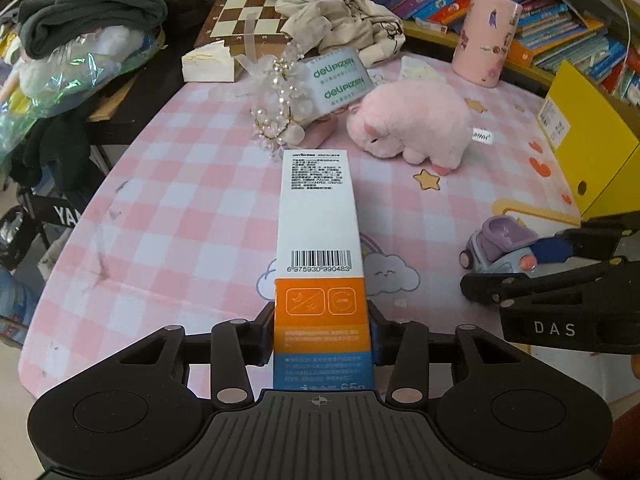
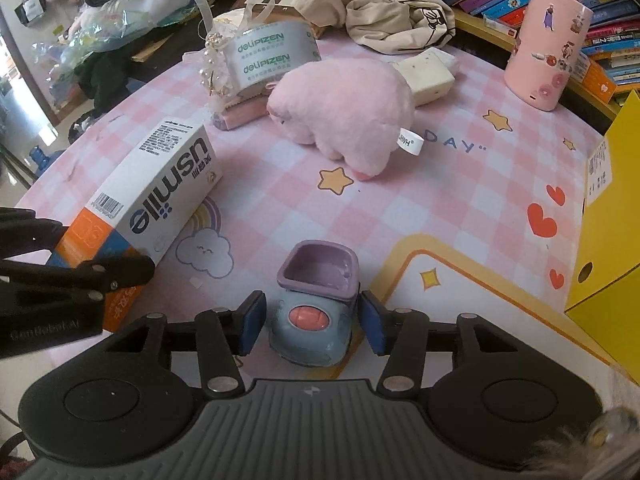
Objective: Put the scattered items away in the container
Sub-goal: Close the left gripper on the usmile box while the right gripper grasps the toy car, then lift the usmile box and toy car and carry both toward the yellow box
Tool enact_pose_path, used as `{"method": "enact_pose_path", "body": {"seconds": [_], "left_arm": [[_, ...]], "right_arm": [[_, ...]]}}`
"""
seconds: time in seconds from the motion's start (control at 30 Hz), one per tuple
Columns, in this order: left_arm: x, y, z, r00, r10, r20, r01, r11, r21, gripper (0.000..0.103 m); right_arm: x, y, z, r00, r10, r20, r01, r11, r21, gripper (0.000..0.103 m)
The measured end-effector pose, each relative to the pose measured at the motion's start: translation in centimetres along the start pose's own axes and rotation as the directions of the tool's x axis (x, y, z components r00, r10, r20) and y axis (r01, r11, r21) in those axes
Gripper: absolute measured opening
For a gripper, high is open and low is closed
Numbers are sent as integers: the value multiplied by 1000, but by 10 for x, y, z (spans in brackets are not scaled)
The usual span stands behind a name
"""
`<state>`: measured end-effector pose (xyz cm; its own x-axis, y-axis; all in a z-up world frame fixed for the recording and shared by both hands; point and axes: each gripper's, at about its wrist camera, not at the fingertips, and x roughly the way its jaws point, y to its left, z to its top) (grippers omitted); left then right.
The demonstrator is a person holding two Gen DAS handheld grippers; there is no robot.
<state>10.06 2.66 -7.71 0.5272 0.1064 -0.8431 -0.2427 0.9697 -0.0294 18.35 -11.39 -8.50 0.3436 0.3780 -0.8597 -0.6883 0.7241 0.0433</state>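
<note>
Currently the left gripper [image 1: 322, 334] is clamped on the orange end of a long white toothpaste box [image 1: 318, 232]; both blue pads press its sides, and the box runs straight forward from the jaws over the pink checked surface [image 1: 192, 216]. In the right wrist view the box slants, its far end toward the middle of the surface.

Right gripper [image 2: 313, 322]: jaws partly open, straddling a small grey-blue toy car [image 2: 310, 330] with a purple seat. Narrow gaps show between each pad and the car body, so no grip. Car sits on the surface, near its front edge.

Ahead of the box: a bead ornament [image 1: 280, 108], a packet marked "deliPIZEN" [image 1: 340, 80] and a pink plush pig [image 1: 416, 124], clustered mid-surface. Pink cylinder [image 1: 484, 36] stands upright at the back right.

Yellow container [image 2: 612, 224] stands at the right edge, just beyond the car. Open cloth lies between car and pig, and to the left of the box. Left edge drops off to clutter.
</note>
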Motion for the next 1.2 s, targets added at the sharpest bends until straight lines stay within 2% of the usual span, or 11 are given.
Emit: {"method": "enact_pose_path", "body": {"seconds": [0.2, 0.27, 0.3, 0.37, 0.53, 0.67, 1.0, 1.2], "left_arm": [[5, 4, 1, 1000, 3, 6, -3, 1000, -23, 50], [7, 4, 1, 1000, -5, 6, 5, 999, -32, 50], [8, 3, 1, 1000, -9, 10, 9, 999, -39, 47], [6, 4, 0, 999, -27, 20, 28, 998, -57, 40], [2, 9, -3, 998, -61, 32, 64, 993, -100, 38], [-4, 6, -5, 997, -69, 37, 72, 994, -84, 38], [-27, 2, -11, 989, -104, 105, 110, 993, -50, 38], [-43, 5, -13, 976, -138, 169, 148, 988, -45, 38]], "right_arm": [[3, 3, -2, 1000, -15, 6, 15, 1000, -21, 54], [2, 3, -2, 1000, -16, 10, 17, 999, -27, 51], [2, 3, -3, 1000, -18, 13, 18, 999, -31, 43], [0, 4, -3, 1000, -22, 17, 23, 999, -35, 41], [-7, 3, -5, 998, -40, 42, 41, 999, -21, 40], [-15, 1, -6, 997, -44, 64, 44, 999, -3, 40], [-38, 8, -18, 994, -44, 100, 41, 999, 30, 40], [-58, 11, -29, 988, -66, 139, 58, 996, 64, 40]]}}
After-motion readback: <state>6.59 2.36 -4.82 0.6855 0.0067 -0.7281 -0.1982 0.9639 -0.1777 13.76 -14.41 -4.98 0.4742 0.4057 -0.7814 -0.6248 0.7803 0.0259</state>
